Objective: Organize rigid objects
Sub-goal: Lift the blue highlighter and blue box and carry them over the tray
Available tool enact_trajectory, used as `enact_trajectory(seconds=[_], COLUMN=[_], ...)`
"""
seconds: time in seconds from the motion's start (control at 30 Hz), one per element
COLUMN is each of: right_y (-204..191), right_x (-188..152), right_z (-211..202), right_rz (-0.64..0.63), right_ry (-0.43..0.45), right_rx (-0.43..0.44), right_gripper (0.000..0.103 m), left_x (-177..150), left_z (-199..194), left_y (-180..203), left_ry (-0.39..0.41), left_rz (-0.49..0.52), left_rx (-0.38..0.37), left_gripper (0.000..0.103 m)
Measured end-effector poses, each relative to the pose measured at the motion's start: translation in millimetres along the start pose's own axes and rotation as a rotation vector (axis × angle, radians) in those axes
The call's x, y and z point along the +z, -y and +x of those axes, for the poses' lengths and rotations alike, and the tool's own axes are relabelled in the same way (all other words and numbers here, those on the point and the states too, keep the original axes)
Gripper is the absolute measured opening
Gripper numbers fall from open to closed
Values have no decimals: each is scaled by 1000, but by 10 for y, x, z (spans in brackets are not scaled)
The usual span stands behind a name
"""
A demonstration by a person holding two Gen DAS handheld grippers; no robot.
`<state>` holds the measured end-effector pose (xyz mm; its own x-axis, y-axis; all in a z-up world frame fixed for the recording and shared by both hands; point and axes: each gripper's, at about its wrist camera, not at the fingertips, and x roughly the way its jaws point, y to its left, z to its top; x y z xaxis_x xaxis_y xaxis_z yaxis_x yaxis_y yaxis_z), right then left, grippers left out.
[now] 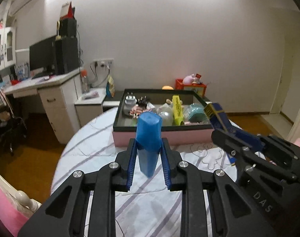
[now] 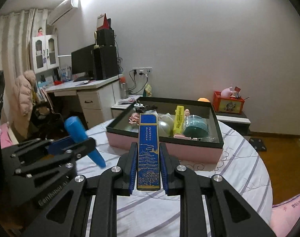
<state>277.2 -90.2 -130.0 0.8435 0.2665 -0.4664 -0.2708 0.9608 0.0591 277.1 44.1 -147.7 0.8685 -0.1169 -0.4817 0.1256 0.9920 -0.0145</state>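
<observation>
A: Left hand-held gripper (image 1: 149, 158)?
B: Clamped on blue plastic handle (image 1: 149, 138), frame centre.
A: Right hand-held gripper (image 2: 148, 164)?
B: Clamped on blue-and-gold flat box (image 2: 148, 148), centre, before pink tray (image 2: 165, 148).

Plain blue bottle (image 1: 149, 138), gold-patterned blue box (image 2: 148, 152), pink tray (image 2: 169, 150) with black rim, purple-striped white sheet (image 2: 238, 158).

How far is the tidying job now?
Done: the pink box with dark rim already holds a yellow marker and other items. In hand: the left gripper clamps a blue plastic case, the right gripper a flat blue-and-gold box. Left: placing both.
</observation>
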Motion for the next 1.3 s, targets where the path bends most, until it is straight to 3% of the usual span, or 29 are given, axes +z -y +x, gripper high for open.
enact_trajectory(seconds=[0.33, 0.77, 1.07, 1.3], right_y=[-9, 15, 128, 195], right_x=[24, 230, 542, 806], right_z=[-202, -434, -402, -175], right_rz=[8, 3, -12, -28], right_ry=[24, 121, 185, 210], right_rx=[-13, -35, -62, -76], right_gripper=[21, 21, 21, 21], left_x=[36, 345, 712, 976], left_z=[-135, -444, -337, 17], left_y=[147, 348, 423, 404], left_ry=[21, 187, 264, 280], left_rz=[22, 98, 149, 169], left_rx=[-18, 19, 39, 64], left_gripper=[24, 24, 24, 24])
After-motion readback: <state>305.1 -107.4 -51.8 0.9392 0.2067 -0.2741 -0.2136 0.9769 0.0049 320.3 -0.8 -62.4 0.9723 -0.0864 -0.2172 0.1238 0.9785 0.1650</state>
